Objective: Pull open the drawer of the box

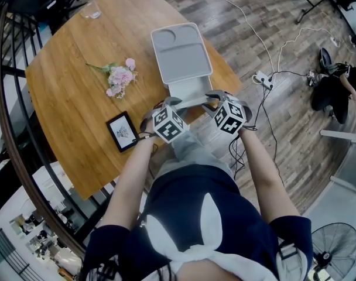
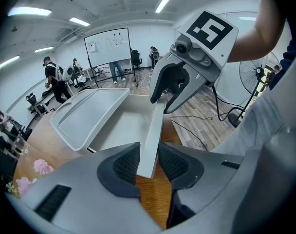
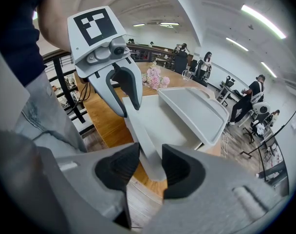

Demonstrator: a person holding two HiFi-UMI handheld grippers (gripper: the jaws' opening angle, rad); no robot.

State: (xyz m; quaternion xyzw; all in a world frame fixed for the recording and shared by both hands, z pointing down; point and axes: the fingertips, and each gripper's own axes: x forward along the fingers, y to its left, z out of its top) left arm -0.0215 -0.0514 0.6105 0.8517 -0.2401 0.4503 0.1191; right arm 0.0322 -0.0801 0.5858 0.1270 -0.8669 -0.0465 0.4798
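A grey box (image 1: 181, 54) with a tray-shaped lid stands on the round wooden table (image 1: 72, 98), near its edge in front of the person. Its drawer (image 1: 188, 90) is slid out toward the person. My left gripper (image 1: 166, 105) is shut on the left end of the drawer's front panel (image 2: 153, 130), both ribbed pads (image 2: 126, 165) against it. My right gripper (image 1: 216, 98) is shut on the panel's other end (image 3: 143, 135), which runs between its dark pads (image 3: 179, 172). Each gripper shows in the other's view, the right gripper (image 2: 162, 101) and the left gripper (image 3: 126, 99).
A sprig of pink flowers (image 1: 120, 78) and a small black picture frame (image 1: 122, 131) lie left of the box; a glass (image 1: 91, 10) stands at the far edge. A dark railing (image 1: 8, 127) curves round the table. Cables and a power strip (image 1: 263, 78) lie on the wooden floor.
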